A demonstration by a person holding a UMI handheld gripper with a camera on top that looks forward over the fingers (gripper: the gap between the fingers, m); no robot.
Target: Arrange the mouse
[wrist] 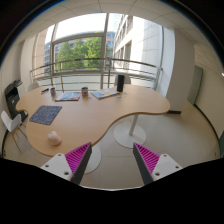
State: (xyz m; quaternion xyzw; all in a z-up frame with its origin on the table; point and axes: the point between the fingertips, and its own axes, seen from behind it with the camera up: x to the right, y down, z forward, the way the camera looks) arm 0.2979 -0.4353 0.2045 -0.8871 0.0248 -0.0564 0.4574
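Observation:
A small white mouse-like object (pixel 53 137) lies on the curved wooden table (pixel 100 113), near its front left edge. A dark mouse mat (pixel 45 114) lies just behind it on the table. My gripper (pixel 113 158) is open and empty, with its magenta pads wide apart. It is held high and well back from the table, over the floor. The mouse is far ahead and to the left of the left finger (pixel 80 156).
At the table's far side lie papers (pixel 68 96), a cup (pixel 84 91) and a black box-like thing (pixel 120 83). Chairs (pixel 11 122) stand at the left. White round table bases (pixel 130 136) sit on the floor ahead of the fingers. Large windows lie beyond.

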